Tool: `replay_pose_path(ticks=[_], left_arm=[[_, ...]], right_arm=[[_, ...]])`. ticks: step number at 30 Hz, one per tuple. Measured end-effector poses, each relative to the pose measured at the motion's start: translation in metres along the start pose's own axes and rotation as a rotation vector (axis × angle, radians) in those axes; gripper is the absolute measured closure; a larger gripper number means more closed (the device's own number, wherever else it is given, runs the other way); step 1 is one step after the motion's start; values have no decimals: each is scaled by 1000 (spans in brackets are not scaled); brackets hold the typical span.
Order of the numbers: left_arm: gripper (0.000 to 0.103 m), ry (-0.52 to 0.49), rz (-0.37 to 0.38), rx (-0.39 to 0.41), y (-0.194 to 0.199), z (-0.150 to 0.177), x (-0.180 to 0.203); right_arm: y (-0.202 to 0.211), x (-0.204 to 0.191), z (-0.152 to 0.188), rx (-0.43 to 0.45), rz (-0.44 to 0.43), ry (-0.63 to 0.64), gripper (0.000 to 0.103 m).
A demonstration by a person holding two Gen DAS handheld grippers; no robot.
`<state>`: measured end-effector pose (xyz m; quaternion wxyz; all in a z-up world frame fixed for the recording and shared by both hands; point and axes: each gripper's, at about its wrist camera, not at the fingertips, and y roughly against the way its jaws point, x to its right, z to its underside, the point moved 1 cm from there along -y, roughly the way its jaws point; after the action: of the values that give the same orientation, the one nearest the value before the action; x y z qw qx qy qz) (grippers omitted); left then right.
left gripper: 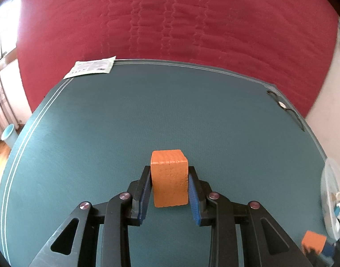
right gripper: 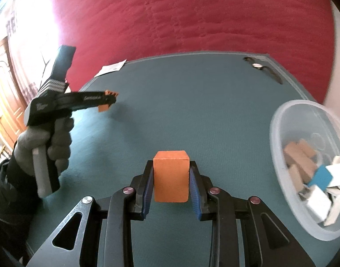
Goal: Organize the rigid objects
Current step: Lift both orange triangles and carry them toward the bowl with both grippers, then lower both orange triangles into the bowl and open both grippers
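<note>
My left gripper (left gripper: 169, 173) is shut on an orange block (left gripper: 170, 179) and holds it above the green mat (left gripper: 103, 133). My right gripper (right gripper: 171, 169) is shut on a second orange block (right gripper: 171, 176), also above the mat. The right wrist view shows the left gripper (right gripper: 108, 102) from the side at the left, held by a gloved hand (right gripper: 47, 142), with its orange block (right gripper: 104, 106) between the fingers. The right gripper's block shows at the lower right edge of the left wrist view (left gripper: 313, 242).
A clear plastic bowl (right gripper: 281, 146) with several wooden, white and blue blocks stands at the right; its rim shows in the left wrist view (left gripper: 325, 178). A wristwatch (right gripper: 258, 66) lies at the mat's far right corner, a paper leaflet (left gripper: 90, 67) at the far left. A red quilt (left gripper: 170, 22) lies beyond.
</note>
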<state>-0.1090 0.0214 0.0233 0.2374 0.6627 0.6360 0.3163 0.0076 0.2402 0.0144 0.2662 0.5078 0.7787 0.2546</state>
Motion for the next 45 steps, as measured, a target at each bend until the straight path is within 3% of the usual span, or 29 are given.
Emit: replay_pose_path(ticks=[13, 24, 33, 37, 40, 45], left_arm=[[71, -106, 67, -5, 17, 20, 46], [70, -180, 131, -10, 34, 36, 88], [70, -243, 169, -13, 42, 41, 126], [70, -264, 191, -21, 43, 42, 144], [70, -279, 210, -24, 43, 43, 156], [70, -305, 245, -26, 47, 47, 178]], right_arm=[[45, 65, -8, 99, 153, -113, 72], [46, 125, -8, 114, 269, -193, 72], [40, 160, -14, 121, 268, -236, 71], [43, 173, -9, 124, 259, -261, 60], [49, 179, -6, 136, 259, -267, 60], [60, 177, 3, 170, 314, -223, 58]])
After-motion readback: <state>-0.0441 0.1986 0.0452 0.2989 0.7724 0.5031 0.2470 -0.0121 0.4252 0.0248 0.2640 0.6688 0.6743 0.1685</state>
